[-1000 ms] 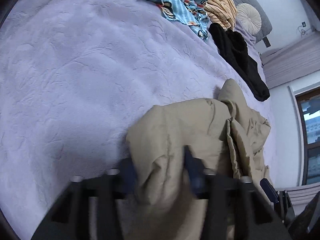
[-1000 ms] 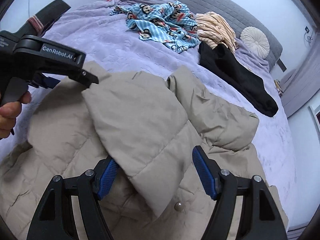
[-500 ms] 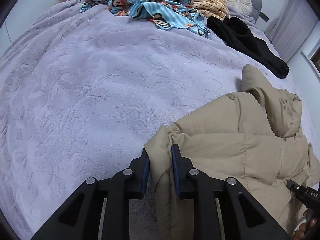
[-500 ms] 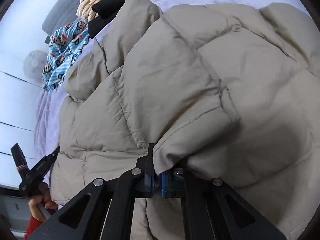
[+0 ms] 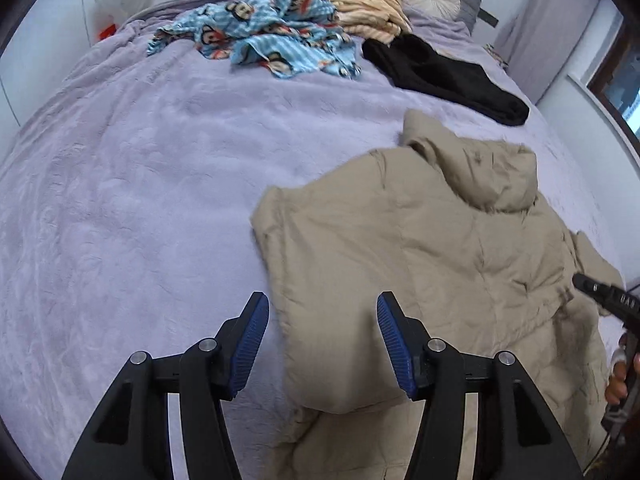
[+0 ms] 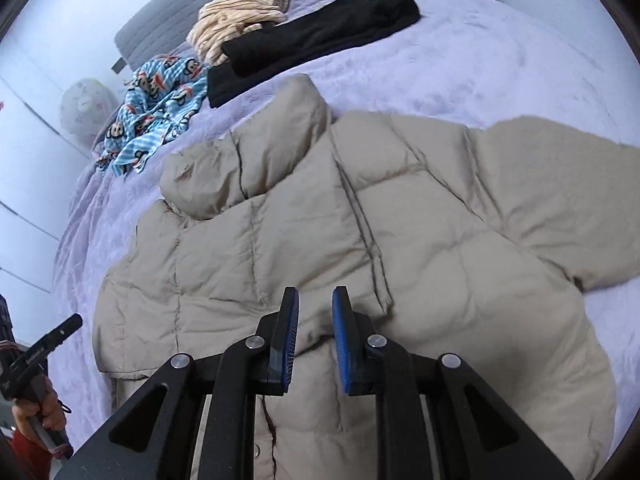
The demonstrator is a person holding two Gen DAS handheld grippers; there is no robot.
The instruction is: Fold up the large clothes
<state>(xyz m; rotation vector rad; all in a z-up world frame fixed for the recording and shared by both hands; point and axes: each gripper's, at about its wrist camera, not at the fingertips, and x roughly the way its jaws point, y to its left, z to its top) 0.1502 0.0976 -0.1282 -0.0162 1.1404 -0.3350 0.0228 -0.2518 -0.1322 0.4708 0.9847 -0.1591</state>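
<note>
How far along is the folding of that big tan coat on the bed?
Partly done: the puffy tan coat lies on the purple bedspread with one side already folded over its middle. Both the left gripper and the right gripper are opening, nothing pinched between their fingers. Left: more folds to make it compact, and probably the blue cartoon-print garment and black garment.

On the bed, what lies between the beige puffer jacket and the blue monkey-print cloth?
Only bare purple bedspread lies between the beige jacket and the blue monkey-print cloth, as the left wrist view shows.
</note>
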